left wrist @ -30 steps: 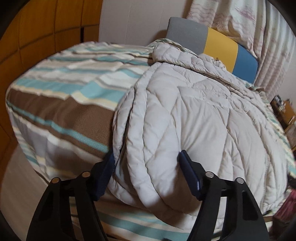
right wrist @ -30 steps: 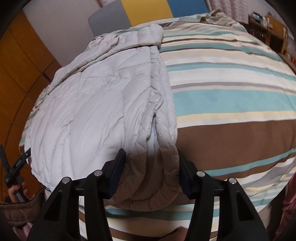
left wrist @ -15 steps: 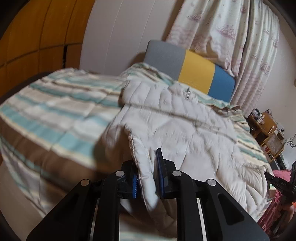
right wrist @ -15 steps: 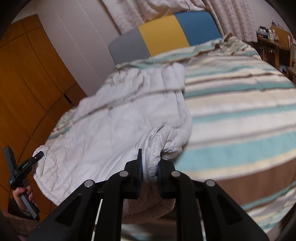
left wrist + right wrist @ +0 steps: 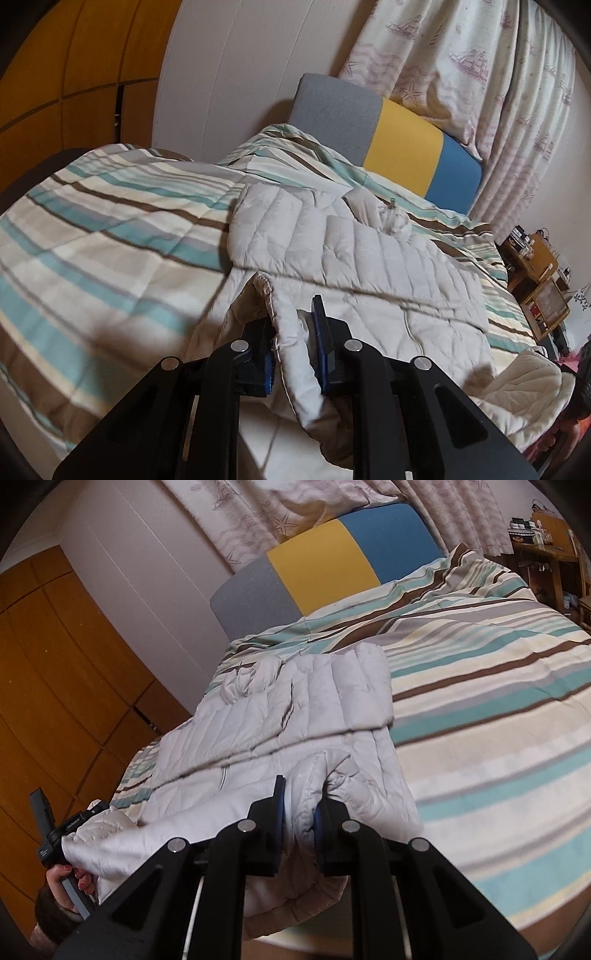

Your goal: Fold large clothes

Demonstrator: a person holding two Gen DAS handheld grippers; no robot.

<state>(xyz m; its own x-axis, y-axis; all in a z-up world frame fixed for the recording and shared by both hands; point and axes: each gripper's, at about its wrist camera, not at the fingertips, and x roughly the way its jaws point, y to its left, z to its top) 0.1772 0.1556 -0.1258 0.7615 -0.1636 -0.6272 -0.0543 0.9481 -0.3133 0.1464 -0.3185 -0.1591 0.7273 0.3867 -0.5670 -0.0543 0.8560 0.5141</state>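
Covering the whole bed, a striped duvet [image 5: 110,229] in teal, brown, cream and grey is seen, with a grey, yellow and blue headboard [image 5: 388,147] at the far end and ship-printed curtains [image 5: 480,74] behind it. Orange-brown wardrobe panels [image 5: 55,664] are seen along one side of the bed. A pale quilted jacket [image 5: 369,251] is spread on the duvet from near the foot edge toward the middle, its upper part folded over itself. The near hem is lifted off the duvet at two corners. The left gripper [image 5: 295,354] is clamped tight on one hem corner, fabric pinched between the blue pads. The right gripper [image 5: 299,812] is likewise closed on a bunched fold of the other corner. A wooden shelf unit [image 5: 535,288] holding small items, too small to tell, is seen beside the bed.
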